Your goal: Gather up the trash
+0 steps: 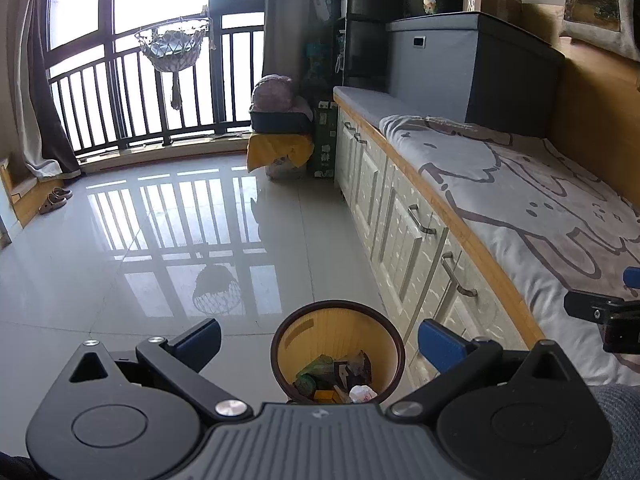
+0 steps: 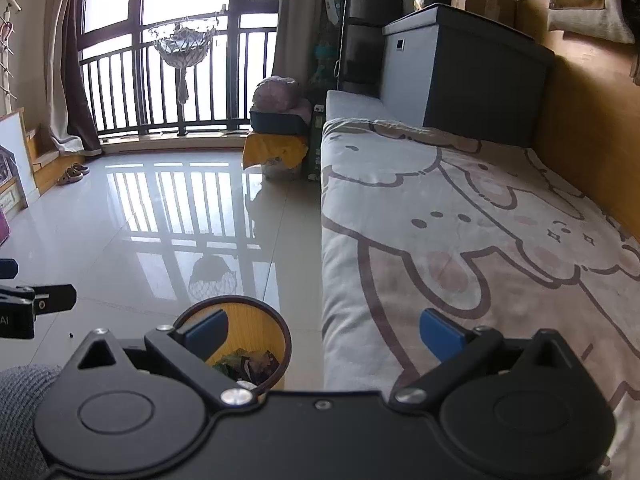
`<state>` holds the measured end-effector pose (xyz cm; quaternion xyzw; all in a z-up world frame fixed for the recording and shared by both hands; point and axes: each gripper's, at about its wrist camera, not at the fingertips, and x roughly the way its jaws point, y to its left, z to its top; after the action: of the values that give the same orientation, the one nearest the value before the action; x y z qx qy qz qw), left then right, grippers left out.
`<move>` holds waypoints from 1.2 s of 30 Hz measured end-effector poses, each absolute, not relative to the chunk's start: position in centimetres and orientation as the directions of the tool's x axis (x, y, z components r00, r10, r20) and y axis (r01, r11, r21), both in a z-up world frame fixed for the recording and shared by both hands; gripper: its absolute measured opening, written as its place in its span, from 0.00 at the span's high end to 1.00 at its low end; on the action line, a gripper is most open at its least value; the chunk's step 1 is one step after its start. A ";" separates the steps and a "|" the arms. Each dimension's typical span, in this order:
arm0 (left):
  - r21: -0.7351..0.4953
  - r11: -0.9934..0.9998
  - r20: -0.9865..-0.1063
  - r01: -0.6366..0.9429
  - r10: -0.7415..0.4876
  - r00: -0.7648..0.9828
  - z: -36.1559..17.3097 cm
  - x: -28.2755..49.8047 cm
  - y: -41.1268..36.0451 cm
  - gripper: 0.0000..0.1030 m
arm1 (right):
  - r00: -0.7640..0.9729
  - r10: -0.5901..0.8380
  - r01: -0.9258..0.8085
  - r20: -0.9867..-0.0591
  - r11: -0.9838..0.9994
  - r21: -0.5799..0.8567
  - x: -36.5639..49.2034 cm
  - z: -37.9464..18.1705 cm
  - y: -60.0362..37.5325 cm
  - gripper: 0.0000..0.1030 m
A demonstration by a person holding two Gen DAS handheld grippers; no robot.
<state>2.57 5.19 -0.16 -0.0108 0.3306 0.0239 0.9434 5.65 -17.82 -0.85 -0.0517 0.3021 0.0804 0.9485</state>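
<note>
While you hold both tools over the floor [image 1: 120, 240], the trash bin [image 1: 280, 360] is your landmark: it stands on the tiles just beside the white cabinet fronts [image 1: 384, 200] under the bed [image 1: 520, 200]. Your left hand-held gripper [image 1: 320, 340] hangs right above the bin's dark rim, its blue-padded fingers [image 1: 440, 344] spread wide with nothing between them. Your right hand-held gripper [image 2: 322, 332] is also wide open and empty, one finger over the bin [image 2: 276, 320] and the other over the cartoon-print blanket [image 2: 460, 220] beside it. Inside the bin lie the collected scraps [image 1: 340, 376]: green and dark wrappers and a crumpled white wad against the wooden wall. Well beyond the bin, a pair of sandals [image 1: 56, 198] sits near the balcony railing [image 1: 160, 92].
</note>
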 end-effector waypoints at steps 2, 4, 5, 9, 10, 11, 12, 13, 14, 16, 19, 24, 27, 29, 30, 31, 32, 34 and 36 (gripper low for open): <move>-0.007 0.999 -0.627 -0.053 0.037 0.778 -0.2 2.6 5.3 0.00 | 0.799 0.121 -0.186 -0.589 0.981 -0.050 5.8 -1.0 -17.8 0.00; -0.009 0.999 -0.630 -0.052 0.035 0.776 -0.3 2.7 5.2 0.00 | 0.796 0.121 -0.187 -0.593 0.981 -0.051 5.8 -1.0 -17.8 0.00; -0.010 0.999 -0.632 -0.052 0.034 0.774 -0.3 2.8 5.2 0.00 | 0.795 0.121 -0.188 -0.594 0.981 -0.052 5.8 -1.0 -17.8 0.00; -0.007 0.999 -0.636 -0.052 0.035 0.771 -0.4 2.9 5.1 0.00 | 0.791 0.124 -0.190 -0.599 0.981 -0.048 5.9 -1.1 -17.7 0.00; -0.007 0.999 -0.636 -0.052 0.036 0.771 -0.4 2.9 5.1 0.00 | 0.790 0.125 -0.189 -0.600 0.981 -0.045 5.9 -1.1 -17.8 0.00; -0.007 0.999 -0.636 -0.052 0.035 0.771 -0.4 2.9 5.1 0.00 | 0.789 0.125 -0.188 -0.601 0.981 -0.044 6.0 -1.2 -17.8 0.00; -0.008 0.999 -0.636 -0.052 0.035 0.771 -0.4 2.9 5.1 0.00 | 0.788 0.125 -0.188 -0.603 0.981 -0.042 6.0 -1.2 -17.8 0.00; -0.007 0.999 -0.637 -0.051 0.035 0.770 -0.4 2.9 5.1 0.00 | 0.787 0.126 -0.188 -0.604 0.981 -0.040 6.1 -1.2 -17.9 0.00; -0.007 0.999 -0.639 -0.051 0.034 0.769 -0.5 2.9 5.0 0.00 | 0.787 0.126 -0.188 -0.604 0.981 -0.039 6.2 -1.2 -17.9 0.00; -0.008 0.999 -0.641 -0.050 0.034 0.767 -0.6 2.9 5.0 0.00 | 0.787 0.126 -0.188 -0.604 0.981 -0.040 6.2 -1.2 -17.9 0.00; -0.006 0.999 -0.640 -0.050 0.035 0.767 -0.6 2.9 5.0 0.00 | 0.787 0.126 -0.188 -0.604 0.981 -0.041 6.2 -1.2 -17.9 0.00; -0.006 0.999 -0.641 -0.051 0.036 0.766 -0.6 2.8 5.1 0.00 | 0.786 0.127 -0.189 -0.605 0.981 -0.040 6.2 -1.3 -17.9 0.00; -0.005 0.999 -0.642 -0.050 0.036 0.766 -0.6 2.8 5.1 0.00 | 0.786 0.127 -0.190 -0.605 0.981 -0.041 6.2 -1.4 -17.9 0.00; -0.003 0.999 -0.645 -0.049 0.036 0.764 -0.6 2.7 5.2 0.00 | 0.786 0.126 -0.189 -0.605 0.981 -0.041 6.2 -1.4 -17.9 0.00; -0.003 0.999 -0.646 -0.049 0.035 0.763 -0.6 2.7 5.2 0.00 | 0.786 0.126 -0.189 -0.605 0.981 -0.041 6.2 -1.4 -17.9 0.00; -0.004 0.999 -0.647 -0.050 0.036 0.762 -0.6 2.8 5.2 0.00 | 0.786 0.127 -0.190 -0.605 0.981 -0.041 6.2 -1.4 -17.9 0.00; -0.004 0.999 -0.647 -0.050 0.036 0.761 -0.6 2.8 5.3 0.00 | 0.786 0.126 -0.189 -0.605 0.981 -0.041 6.2 -1.4 -18.0 0.00; -0.004 0.999 -0.648 -0.050 0.035 0.760 -0.7 2.7 5.3 0.00 | 0.786 0.127 -0.190 -0.605 0.981 -0.041 6.2 -1.3 -17.9 0.00; -0.004 0.999 -0.648 -0.050 0.036 0.761 -0.6 2.8 5.3 0.00 | 0.786 0.127 -0.189 -0.605 0.981 -0.039 6.2 -1.4 -18.0 0.00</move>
<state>2.75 5.28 -0.65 -0.0105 0.3448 0.0229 0.9383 6.24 -17.97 -1.37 -0.0489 0.3164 0.0839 0.9436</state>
